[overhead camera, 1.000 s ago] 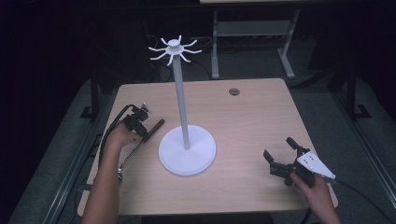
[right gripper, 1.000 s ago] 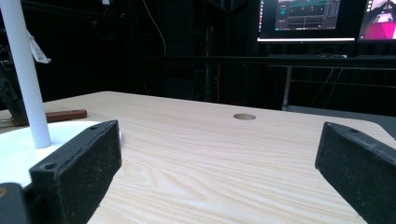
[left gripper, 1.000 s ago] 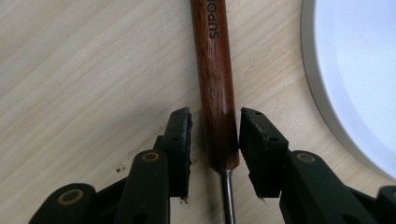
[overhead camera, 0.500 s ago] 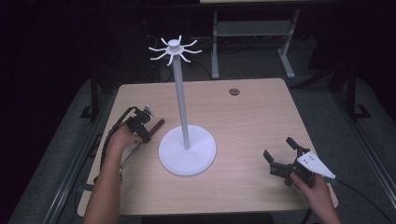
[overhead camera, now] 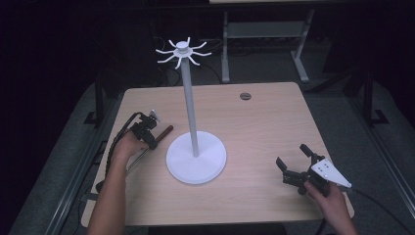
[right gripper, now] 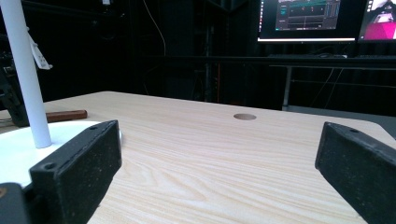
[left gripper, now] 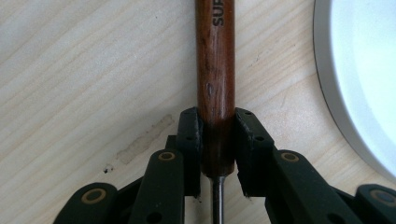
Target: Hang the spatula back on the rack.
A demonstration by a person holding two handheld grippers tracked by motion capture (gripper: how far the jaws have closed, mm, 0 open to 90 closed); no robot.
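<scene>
Gripping the tool (left gripper: 215, 84) on the table, centre-left of the high view.
Left gripper (left gripper: 217, 140) pinches its wooden handle beside the stand (overhead camera: 196, 157); right gripper (overhead camera: 294, 164) spread, idle. Next, probably: lift straight up.

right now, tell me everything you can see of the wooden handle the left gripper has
The wooden handle is a dark reddish-brown round rod with pale printed letters near its far end. A thin metal shaft leaves its near end. It lies flat on the table beside the white stand base, clamped between the left gripper fingers.
</scene>
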